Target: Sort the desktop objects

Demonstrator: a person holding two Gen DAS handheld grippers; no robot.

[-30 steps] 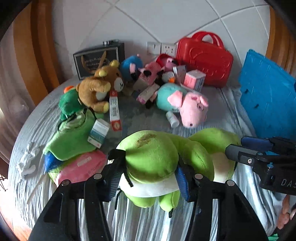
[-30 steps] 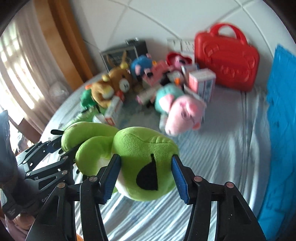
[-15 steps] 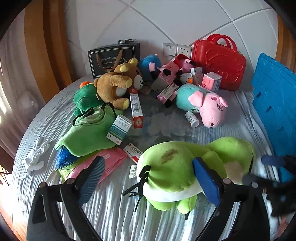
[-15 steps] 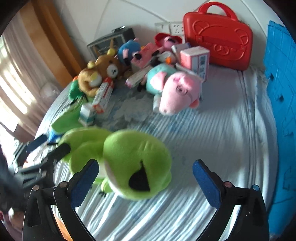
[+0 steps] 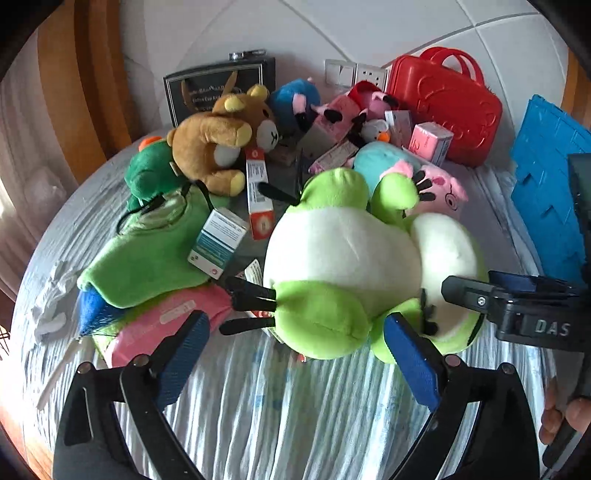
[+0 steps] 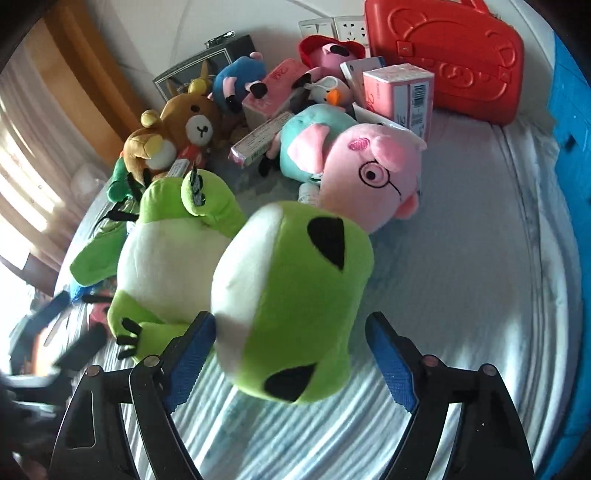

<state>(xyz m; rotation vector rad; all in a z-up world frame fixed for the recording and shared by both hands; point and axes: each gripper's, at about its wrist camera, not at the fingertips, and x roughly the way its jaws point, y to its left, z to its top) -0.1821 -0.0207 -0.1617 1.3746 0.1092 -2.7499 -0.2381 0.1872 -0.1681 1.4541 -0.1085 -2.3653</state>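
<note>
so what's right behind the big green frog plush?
Behind the big green frog plush lies a pink pig plush with glasses, its teal body beyond. A small white bottle peeks out between them; the frog covers the rest.

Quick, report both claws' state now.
Left claw: open, frog between its pads, not gripped.
Right claw: closing around the frog's head, not gripping.

White tiled wall (image 5: pixel 369 33), wall sockets (image 5: pixel 356 74), wooden frame (image 5: pixel 96 74), sheer curtain (image 6: pixel 26 110)
</note>
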